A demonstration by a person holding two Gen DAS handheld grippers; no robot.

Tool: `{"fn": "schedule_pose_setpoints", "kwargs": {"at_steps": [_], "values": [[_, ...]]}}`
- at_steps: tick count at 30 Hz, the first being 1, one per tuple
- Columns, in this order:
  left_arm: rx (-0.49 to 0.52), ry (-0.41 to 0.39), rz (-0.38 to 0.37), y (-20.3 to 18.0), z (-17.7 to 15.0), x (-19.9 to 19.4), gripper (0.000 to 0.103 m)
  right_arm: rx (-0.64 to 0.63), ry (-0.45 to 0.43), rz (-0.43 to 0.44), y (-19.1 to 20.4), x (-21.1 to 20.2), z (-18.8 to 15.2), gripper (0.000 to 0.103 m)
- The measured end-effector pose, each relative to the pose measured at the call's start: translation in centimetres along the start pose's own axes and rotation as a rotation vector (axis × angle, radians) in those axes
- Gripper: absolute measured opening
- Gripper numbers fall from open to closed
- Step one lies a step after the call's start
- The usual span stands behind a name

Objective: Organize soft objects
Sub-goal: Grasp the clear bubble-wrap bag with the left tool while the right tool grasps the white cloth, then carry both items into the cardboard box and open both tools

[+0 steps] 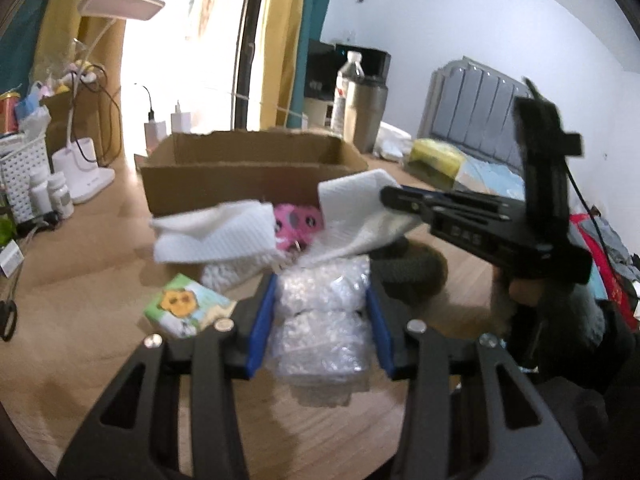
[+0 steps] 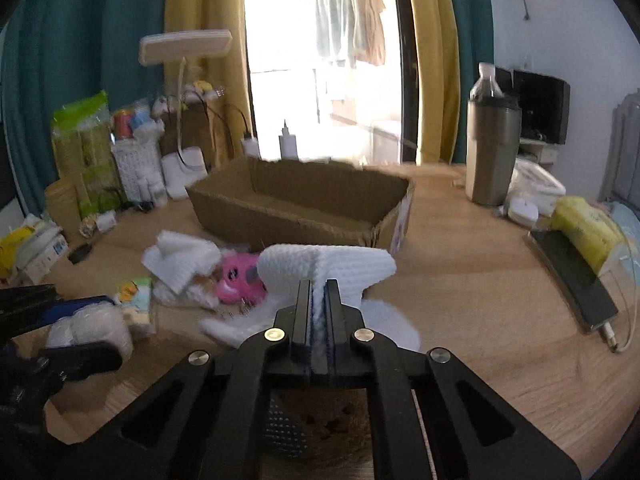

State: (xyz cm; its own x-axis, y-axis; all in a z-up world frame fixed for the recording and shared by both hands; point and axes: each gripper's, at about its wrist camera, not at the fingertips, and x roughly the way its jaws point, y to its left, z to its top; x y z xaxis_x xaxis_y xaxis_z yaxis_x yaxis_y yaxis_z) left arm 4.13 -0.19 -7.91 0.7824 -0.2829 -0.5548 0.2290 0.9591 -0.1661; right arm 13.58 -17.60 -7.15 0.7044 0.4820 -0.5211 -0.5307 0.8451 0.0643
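Observation:
My left gripper (image 1: 320,284) is shut on a roll of clear bubble wrap (image 1: 324,320), held just above the wooden table; it also shows in the right wrist view (image 2: 90,330). My right gripper (image 2: 319,284) is shut on a white foam sheet (image 2: 332,268), lifted in front of the open cardboard box (image 2: 304,204). In the left wrist view the right gripper (image 1: 390,196) holds that sheet (image 1: 356,208) near the box (image 1: 248,172). A second white foam sheet (image 1: 212,232), a pink plush toy (image 1: 298,222) and a small tissue pack (image 1: 186,308) lie on the table.
A white desk lamp (image 1: 86,172), a white basket (image 1: 22,176) and small bottles (image 1: 60,196) stand at left. A steel tumbler (image 2: 492,148) and a water bottle (image 1: 348,80) stand behind the box. A yellow pack (image 2: 584,228) and a phone (image 2: 572,276) lie at right.

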Motion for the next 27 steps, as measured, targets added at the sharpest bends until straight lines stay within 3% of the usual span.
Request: {"fn": "schedule_pose_setpoints", "kwargs": {"at_steps": [13, 27], "values": [[-0.022, -0.136, 0.055, 3.4, 3.8, -1.5, 0.044, -0.011, -0.182, 0.01, -1.3, -3.7, 5.5, 0.006], [-0.029, -0.253, 0.107, 6.8, 8.4, -1.2, 0.045, -0.058, -0.267, -0.009, -2.0, -2.3, 9.0, 0.006]]}}
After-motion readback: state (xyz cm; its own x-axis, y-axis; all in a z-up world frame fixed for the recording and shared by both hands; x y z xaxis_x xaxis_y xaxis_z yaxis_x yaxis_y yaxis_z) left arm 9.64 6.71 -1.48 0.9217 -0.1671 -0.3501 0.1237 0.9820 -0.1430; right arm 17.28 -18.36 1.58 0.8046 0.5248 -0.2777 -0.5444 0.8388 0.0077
